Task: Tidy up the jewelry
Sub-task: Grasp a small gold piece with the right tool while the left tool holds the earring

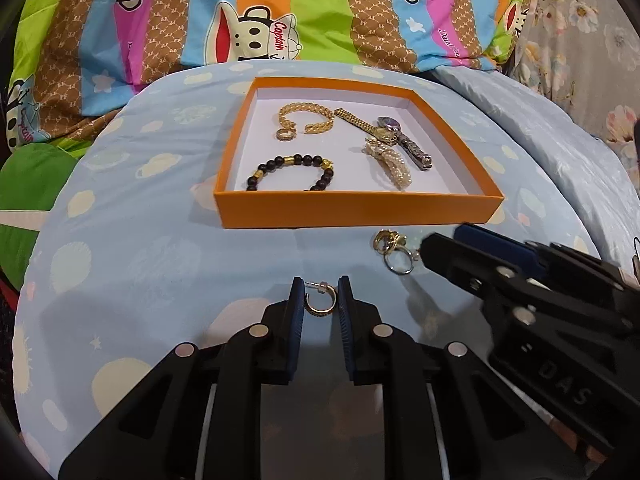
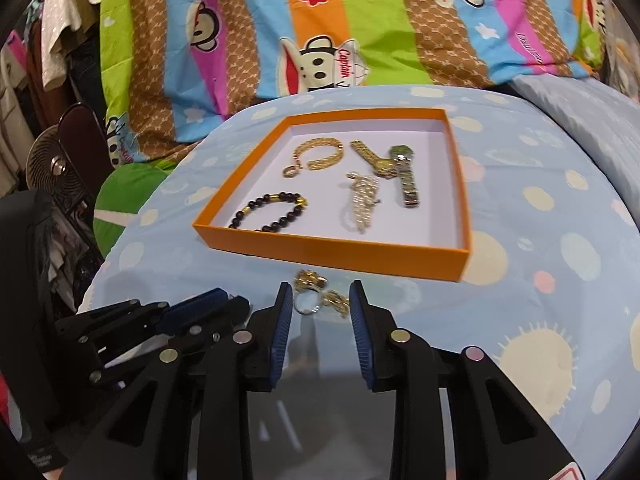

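On the pale blue sheet [image 1: 160, 248] with its cloud and sun print, the left gripper [image 1: 319, 292] sits low near the front edge, its blue-padded fingers parted, with a small gold hoop earring [image 1: 318, 302] lying on the cloth between the pads; whether either pad touches it I cannot tell. Behind it stands the orange box [image 1: 352, 210], shallow and white inside: a black bead bracelet [image 1: 294, 174] in its near left part, a gold chain bracelet [image 1: 306, 118] and a small ring [image 1: 286, 135] at the far left, a pearl piece [image 1: 390, 164] and two crossed wristwatches [image 1: 394, 130] toward the middle. Just in front of the box's near wall, further right, lies a cluster of rings [image 2: 312, 292]. The right gripper [image 2: 320, 300] frames that cluster, jaws apart, gripping nothing.
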The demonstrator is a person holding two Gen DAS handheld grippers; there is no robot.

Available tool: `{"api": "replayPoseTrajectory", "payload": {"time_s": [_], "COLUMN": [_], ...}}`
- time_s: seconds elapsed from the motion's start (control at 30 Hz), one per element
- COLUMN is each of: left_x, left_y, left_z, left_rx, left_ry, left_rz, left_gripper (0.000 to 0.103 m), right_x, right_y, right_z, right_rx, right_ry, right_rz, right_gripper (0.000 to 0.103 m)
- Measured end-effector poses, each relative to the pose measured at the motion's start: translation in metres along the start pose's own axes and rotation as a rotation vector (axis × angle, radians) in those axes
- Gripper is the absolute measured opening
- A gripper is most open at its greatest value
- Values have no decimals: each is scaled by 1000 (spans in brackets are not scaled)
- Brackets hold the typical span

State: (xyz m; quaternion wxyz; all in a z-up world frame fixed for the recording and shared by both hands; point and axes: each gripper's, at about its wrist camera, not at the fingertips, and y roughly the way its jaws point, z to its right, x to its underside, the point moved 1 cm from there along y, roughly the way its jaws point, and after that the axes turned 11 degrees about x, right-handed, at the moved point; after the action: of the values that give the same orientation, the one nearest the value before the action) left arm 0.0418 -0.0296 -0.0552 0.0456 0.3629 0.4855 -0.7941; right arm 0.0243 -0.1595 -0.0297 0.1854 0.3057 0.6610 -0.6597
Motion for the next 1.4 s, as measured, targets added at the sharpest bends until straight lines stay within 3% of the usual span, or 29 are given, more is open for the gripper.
{"api": "replayPoseTrajectory", "payload": {"time_s": [0.2,0.43,0.57,0.7,0.97,1.07,1.17,1.4], "left_x": [6,10,11,9,10,10,11,11], "left_y": [-15,-14,-13,-14,-16,-14,-15,-20], "left_z": [-11,-22,-21,-22,-22,-21,-20,-23], "left_rx": [-1,4,6,14,24,26,24,21], "left_ry": [-18,-53,-47,-53,-55,-55,-53,-54], "left_rz": [17,13,13,15,15,13,14,21], "left_gripper": [16,16,16,16,16,16,16,16], "right_x": [-6,-8,-7,-6,-11,-13,-11,-10], "right_y": [20,34,32,22,-6,-2,6,25], "right_z": [-19,-16,-14,-11,6,3,-8,-30], "right_rx": [11,19,16,-14,-38,-33,-20,7], "right_ry": [-44,-16,-7,7,41,15,-26,-91], "right_rz": [-34,-59,-52,-24,33,14,-6,-41], "right_gripper": [21,11,10,0,0,1,12,16]}}
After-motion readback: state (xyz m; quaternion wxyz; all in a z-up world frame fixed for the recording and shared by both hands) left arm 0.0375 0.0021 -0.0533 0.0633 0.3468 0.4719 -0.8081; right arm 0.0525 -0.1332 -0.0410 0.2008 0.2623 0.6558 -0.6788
